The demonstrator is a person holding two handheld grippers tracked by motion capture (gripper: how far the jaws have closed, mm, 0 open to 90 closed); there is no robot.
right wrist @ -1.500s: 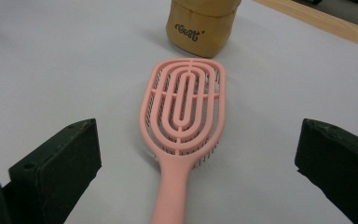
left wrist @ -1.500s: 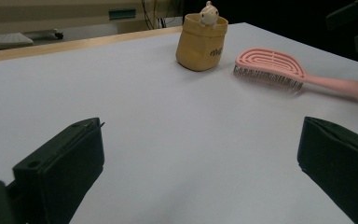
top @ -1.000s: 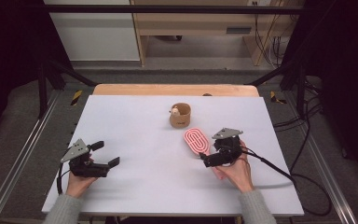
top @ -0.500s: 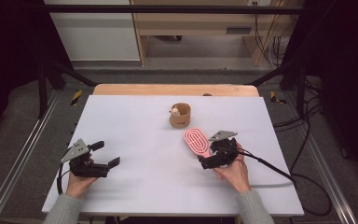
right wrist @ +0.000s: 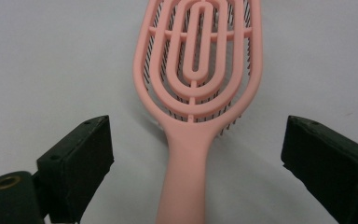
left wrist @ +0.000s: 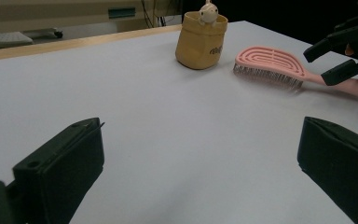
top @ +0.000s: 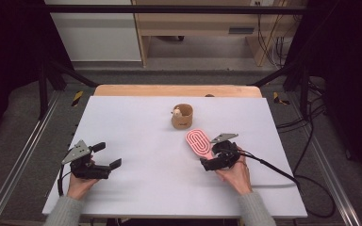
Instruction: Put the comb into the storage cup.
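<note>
Over on the right side of the white tabletop (top: 136, 127), pink hairbrush (top: 199, 142) lying flat, bristles down, head pointing far and left, handle running back toward the right gripper (top: 211, 161). Right gripper straddling that handle, jaws apart and just been closing, handle between them but no pad touching it yet. From the right gripper view, brush back close up: looped oval ribs in salmon pink, open slots between them, dark bristles peeking through and fringing the rim, thick smooth handle (right wrist: 186, 177) dropping down the middle with clear gaps to both black jaws. None of that rib detail readable from the high view, just a pink oval with pale rings.

From the left gripper view, brush (left wrist: 270, 65) side-on instead: row of dark bristles standing on the tabletop under the pink back, right gripper (left wrist: 338, 58) at its handle end. Also here, small tan pouch (left wrist: 201, 41) standing upright just left of the brush head, a little pale figure (left wrist: 208, 12) poking out of the top.

Left gripper (top: 107, 156) near the left edge, jaws wide apart, nothing between them, well apart from the brush.
</note>
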